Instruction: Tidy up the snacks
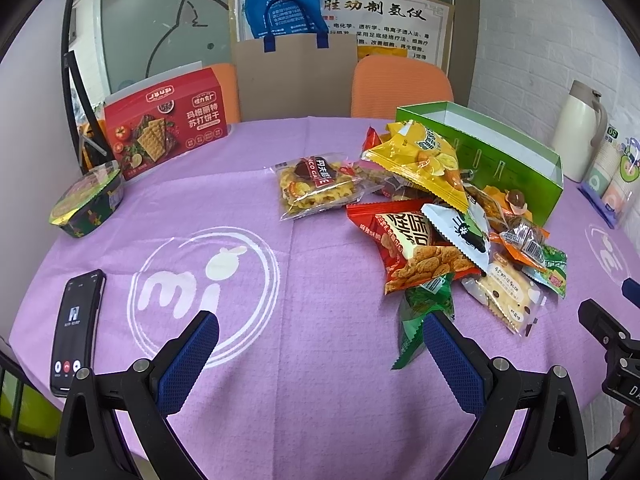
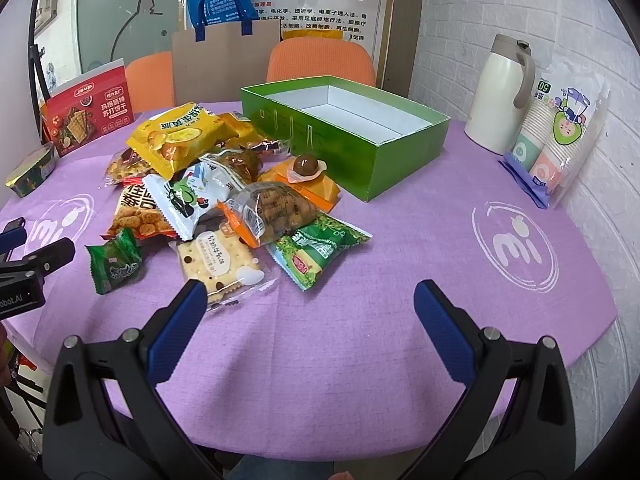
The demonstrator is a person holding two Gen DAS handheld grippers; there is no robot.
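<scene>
A heap of snack packets lies on the purple tablecloth (image 1: 280, 380): a yellow chip bag (image 1: 420, 160) (image 2: 176, 136), a red nugget bag (image 1: 412, 248), a cracker packet (image 2: 218, 260) (image 1: 506, 292), a small dark green packet (image 1: 424, 316) (image 2: 114, 266), a light green packet (image 2: 316, 254) and a clear cookie bag (image 1: 316, 186). Behind the heap stands an open, empty green box (image 2: 400, 160) (image 1: 516, 168). My left gripper (image 1: 320, 328) is open over bare cloth, its right finger beside the dark green packet. My right gripper (image 2: 310, 298) is open just in front of the cracker packet, holding nothing.
A red cracker box (image 1: 164, 124) and a dark round tin (image 1: 88, 204) sit far left, a phone (image 1: 76, 332) near the front left edge. A cream jug (image 2: 500, 96) and a pack of paper cups (image 2: 560, 136) stand at the right by the brick wall. Orange chairs (image 1: 400, 84) stand behind.
</scene>
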